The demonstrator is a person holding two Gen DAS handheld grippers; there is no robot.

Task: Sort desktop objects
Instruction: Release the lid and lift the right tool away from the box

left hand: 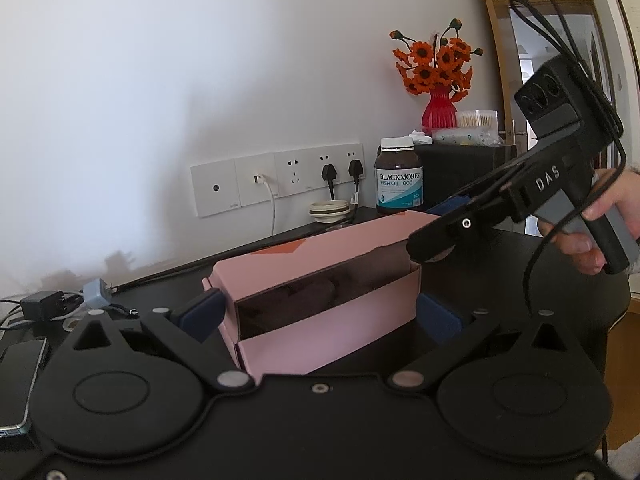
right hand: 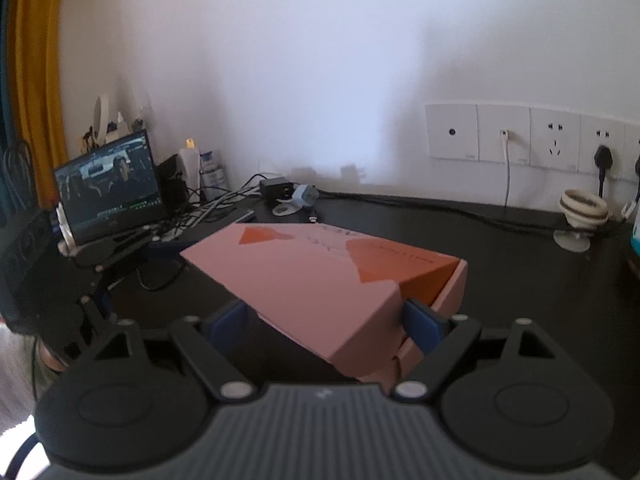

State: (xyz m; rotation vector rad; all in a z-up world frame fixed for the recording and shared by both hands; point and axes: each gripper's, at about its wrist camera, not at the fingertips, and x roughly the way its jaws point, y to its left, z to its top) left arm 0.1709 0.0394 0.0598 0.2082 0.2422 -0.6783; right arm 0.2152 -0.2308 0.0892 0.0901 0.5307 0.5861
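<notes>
pink box (left hand: 320,300): card, on black desk (left hand: 520,280), lid ajar, dark gap along near side
left gripper (left hand: 320,312): blue pads either side of box end, left pad touching, right pad just beside; clamped or not, cannot tell
right gripper (right hand: 332,320): jaws wide, straddling lid corner at box's other end, lid tilted up
bottle (left hand: 399,178): behind box, near wall
phone (left hand: 20,384): left of box

The left gripper (left hand: 320,312) points slightly downward, its blue pads (left hand: 202,314) pressed on both sides of the pink box (left hand: 320,280). The right gripper (right hand: 326,322), gripped by a hand (left hand: 600,220), straddles the box's lid, jaws wide
</notes>
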